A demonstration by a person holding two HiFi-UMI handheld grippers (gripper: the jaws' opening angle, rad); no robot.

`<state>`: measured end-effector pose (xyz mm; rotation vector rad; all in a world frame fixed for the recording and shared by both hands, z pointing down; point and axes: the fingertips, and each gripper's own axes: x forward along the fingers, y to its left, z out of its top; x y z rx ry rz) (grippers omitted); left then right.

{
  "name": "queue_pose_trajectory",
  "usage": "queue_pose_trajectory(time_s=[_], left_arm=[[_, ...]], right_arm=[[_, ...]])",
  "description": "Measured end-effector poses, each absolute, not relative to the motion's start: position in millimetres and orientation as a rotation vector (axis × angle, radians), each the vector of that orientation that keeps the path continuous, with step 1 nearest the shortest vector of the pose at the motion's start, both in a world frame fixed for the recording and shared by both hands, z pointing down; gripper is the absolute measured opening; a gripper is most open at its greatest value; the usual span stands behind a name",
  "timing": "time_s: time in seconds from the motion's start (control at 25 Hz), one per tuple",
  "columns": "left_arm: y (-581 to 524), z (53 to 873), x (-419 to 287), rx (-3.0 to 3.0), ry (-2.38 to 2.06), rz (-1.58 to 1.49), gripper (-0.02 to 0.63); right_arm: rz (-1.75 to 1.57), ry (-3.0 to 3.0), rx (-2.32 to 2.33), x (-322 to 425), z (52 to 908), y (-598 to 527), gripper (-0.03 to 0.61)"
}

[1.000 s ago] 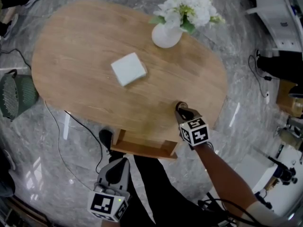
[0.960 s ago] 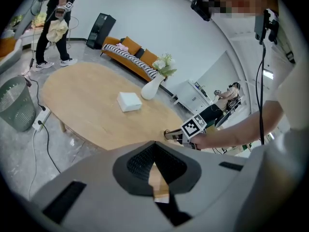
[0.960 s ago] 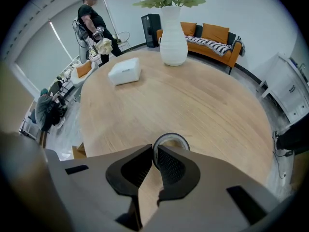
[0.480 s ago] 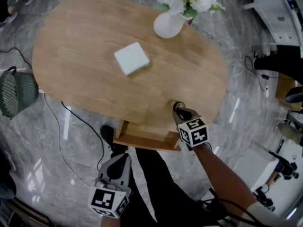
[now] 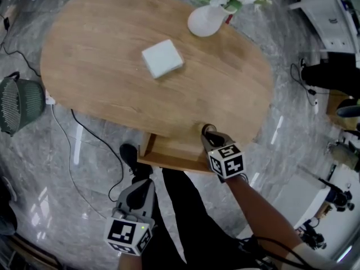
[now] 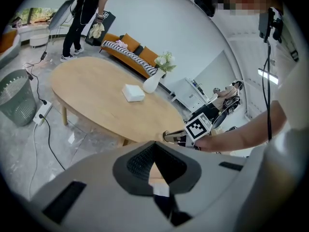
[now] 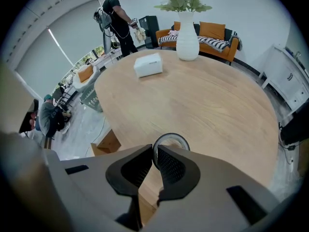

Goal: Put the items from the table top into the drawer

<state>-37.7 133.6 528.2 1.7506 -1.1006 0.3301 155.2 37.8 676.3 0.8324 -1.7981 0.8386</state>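
Drawer [image 5: 169, 151] out further, R tool [image 5: 209, 133] nearer body

drawer [image 5: 170, 150] half hidden under the table top [image 5: 101, 66]

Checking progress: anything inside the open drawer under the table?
The visible part of the drawer shows bare wood, nothing in it. Its back is hidden under the table, its right end behind the right gripper.

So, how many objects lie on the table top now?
2: the white box near the middle and the white vase of flowers at the far edge. A small ring is in the right gripper at the near edge.
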Motion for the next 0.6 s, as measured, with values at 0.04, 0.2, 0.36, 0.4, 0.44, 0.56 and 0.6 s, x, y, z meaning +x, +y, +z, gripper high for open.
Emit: queue_pose_trajectory(time_s=[0.04,0.2,0.36,0.4,0.44,0.56,0.6], left_arm=[[135.8,528.6,-39.1,1.748,-1.100,0.332,0.002],[141.5,528.8,-43.5,1.739,-1.095,0.344,0.002],[147.5,531.2,-46.1,1.745,-1.092,0.339,0.002],[148.8,531.7,-47.2,1.743,-1.092,0.340,0.002],[150.6,532.0,-48.4,1.740,-1.091,0.342,0.002],[157.2,533.6,-50.8,1.733,-1.086,0.346,0.002],[158.7,534.3,-51.5,1.732,-1.085,0.347,0.002]], right_arm=[[0.844,-1.798,0.832,152.9,675.9,41.9,0.058],[0.863,-1.799,0.825,144.3,675.1,58.9,0.058],[0.883,-1.801,0.810,134.3,677.3,74.5,0.058],[0.888,-1.803,0.805,130.9,678.2,78.6,0.058],[0.893,-1.805,0.798,127.4,679.0,83.1,0.058],[0.907,-1.813,0.772,115.8,680.3,97.1,0.058],[0.910,-1.817,0.762,111.6,680.8,101.0,0.058]])
